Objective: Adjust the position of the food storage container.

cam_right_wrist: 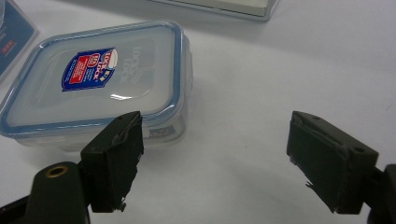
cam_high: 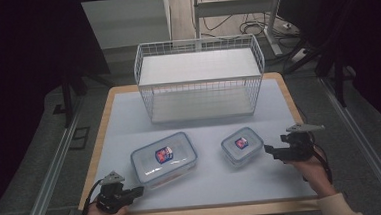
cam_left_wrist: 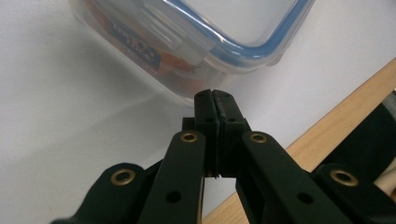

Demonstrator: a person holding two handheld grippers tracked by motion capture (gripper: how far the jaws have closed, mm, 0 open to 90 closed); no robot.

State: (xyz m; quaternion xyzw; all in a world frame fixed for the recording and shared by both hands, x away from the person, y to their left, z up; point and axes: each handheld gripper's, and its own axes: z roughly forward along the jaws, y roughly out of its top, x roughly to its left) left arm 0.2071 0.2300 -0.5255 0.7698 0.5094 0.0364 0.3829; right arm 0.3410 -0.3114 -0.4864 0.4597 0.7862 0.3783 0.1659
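A large clear food box with a blue-rimmed lid (cam_high: pixel 164 158) lies left of centre on the white mat, and a smaller square one (cam_high: pixel 241 145) lies to its right. My left gripper (cam_high: pixel 138 191) sits near the table's front left, shut with nothing between its jaws; its tips (cam_left_wrist: pixel 215 95) are close to the corner of the large box (cam_left_wrist: pixel 196 42). My right gripper (cam_high: pixel 270 150) is open just right of the small box. In the right gripper view the small box (cam_right_wrist: pixel 100 79) lies beyond the left jaw, and bare mat lies between the jaws (cam_right_wrist: pixel 215 140).
A white wire basket shelf (cam_high: pixel 200 77) stands at the back of the mat. The wooden table edge (cam_high: pixel 200 213) runs along the front, also seen at the right in the left gripper view as the table edge (cam_left_wrist: pixel 336 121). Dark floor and cables surround the table.
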